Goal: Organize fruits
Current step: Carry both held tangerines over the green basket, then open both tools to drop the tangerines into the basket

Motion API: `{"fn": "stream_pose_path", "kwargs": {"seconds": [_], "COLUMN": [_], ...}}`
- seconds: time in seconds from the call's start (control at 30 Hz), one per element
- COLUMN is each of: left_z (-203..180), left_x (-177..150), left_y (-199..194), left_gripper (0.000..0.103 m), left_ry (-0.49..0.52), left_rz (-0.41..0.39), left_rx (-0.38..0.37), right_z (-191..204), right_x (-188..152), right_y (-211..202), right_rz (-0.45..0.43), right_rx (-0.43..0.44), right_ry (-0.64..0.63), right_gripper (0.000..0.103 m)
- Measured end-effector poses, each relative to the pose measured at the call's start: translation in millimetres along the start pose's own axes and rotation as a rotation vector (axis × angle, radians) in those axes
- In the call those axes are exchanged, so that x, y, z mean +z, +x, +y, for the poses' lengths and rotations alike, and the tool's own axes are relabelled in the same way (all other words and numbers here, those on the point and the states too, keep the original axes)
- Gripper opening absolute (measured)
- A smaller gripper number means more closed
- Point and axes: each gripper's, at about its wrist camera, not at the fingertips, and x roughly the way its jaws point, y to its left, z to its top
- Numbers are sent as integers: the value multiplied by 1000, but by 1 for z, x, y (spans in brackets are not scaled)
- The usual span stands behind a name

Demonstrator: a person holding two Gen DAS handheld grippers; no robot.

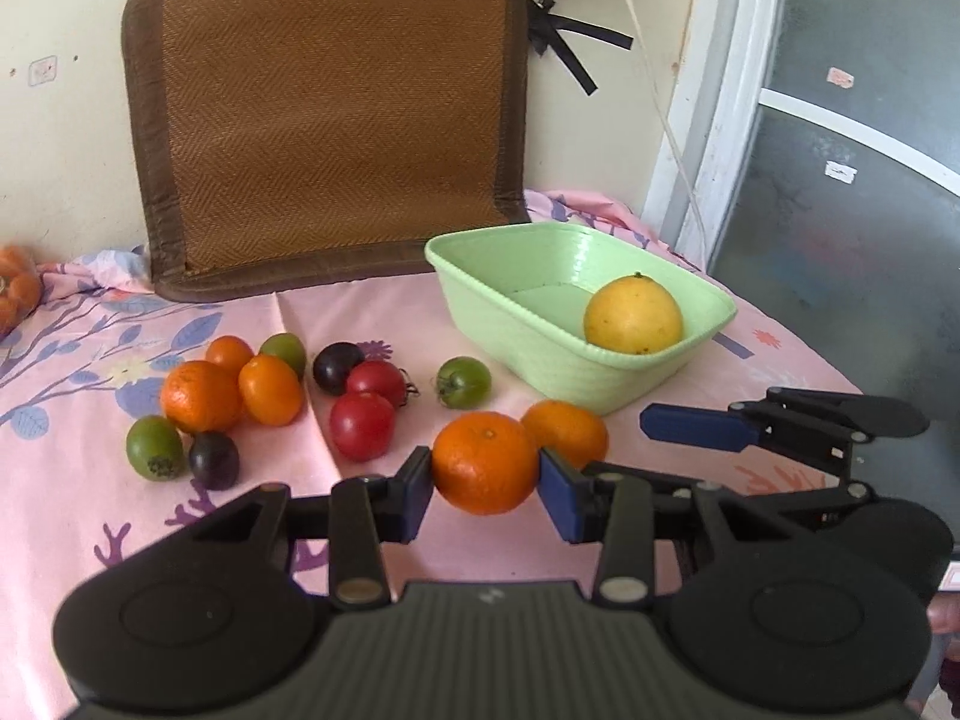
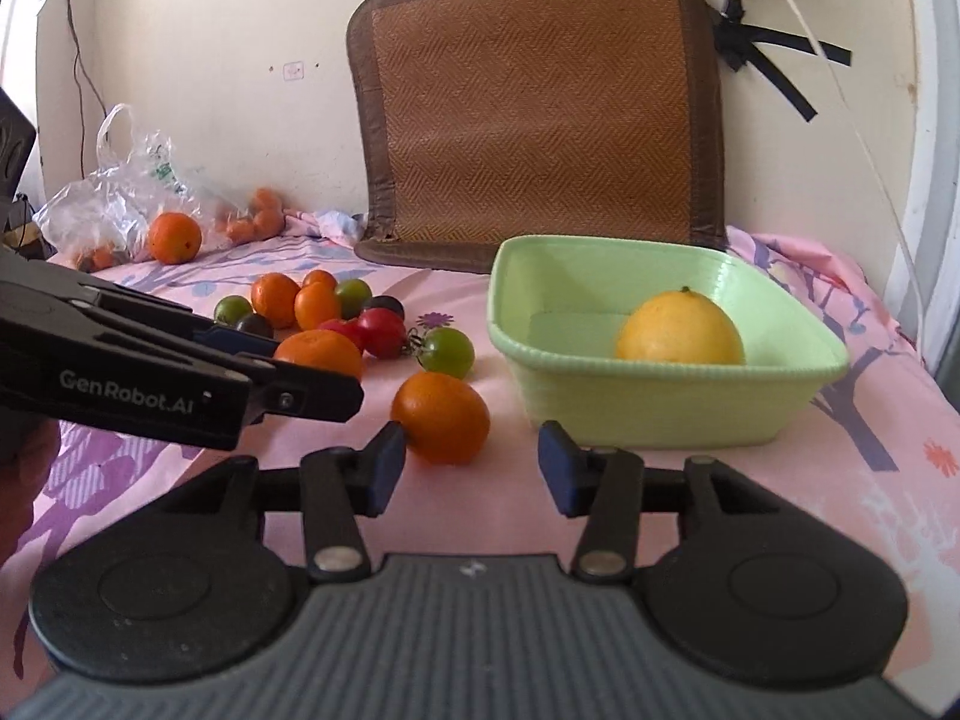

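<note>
Pale wall [image 2: 198, 18] fills the background, with a brown woven mat [image 1: 336, 120] leaning upright against it. Below lies the desk, spread with a pink flowered cloth [image 2: 780, 480]. On that cloth, toward the right, stands a light green basket [image 1: 540, 354] holding one yellow citrus fruit [image 1: 633, 315].

Nearest the left wrist camera, the left claw [image 1: 485, 477] is clamped on an orange mandarin [image 1: 485, 462], a blue pad against each side of it, raised just in front of the basket. From the other camera, the right claw [image 2: 471, 468] stands spread with nothing between its pads; a second mandarin [image 2: 443, 417] sits on the cloth just beyond it, close beside its left pad.

Left of the basket lies a loose cluster of mandarins [image 1: 201, 396], red tomatoes [image 1: 362, 426], green tomatoes [image 1: 463, 382] and dark plum-coloured ones [image 1: 214, 459]. A clear plastic bag [image 2: 114, 204] rests at the far left.
</note>
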Motion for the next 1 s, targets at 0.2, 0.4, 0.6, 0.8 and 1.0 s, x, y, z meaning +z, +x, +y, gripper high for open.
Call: {"fn": "stream_pose_path", "kwargs": {"seconds": [0.2,0.4,0.6,0.8,1.0], "left_z": [12,18,6,-36,-58], "left_x": [1,-2,22,73,84], "left_y": [9,9,-12,19,80], "left_gripper": [38,38,38,38,39], "left_ry": [-20,-49,-40,51,62], "left_rz": [17,25,-54,-90,-8], "left_rx": [-6,-13,-51,-67,-15], "right_z": [12,21,18,-40,-89], "right_x": [7,6,11,25,16], "right_y": [23,13,-31,-33,-16], "right_rz": [65,19,-184,-229,-183], "right_rx": [28,6,-110,-289,-329], "right_ry": [-50,-89,-120,33,222], "right_gripper": [44,42,42,42,44]}}
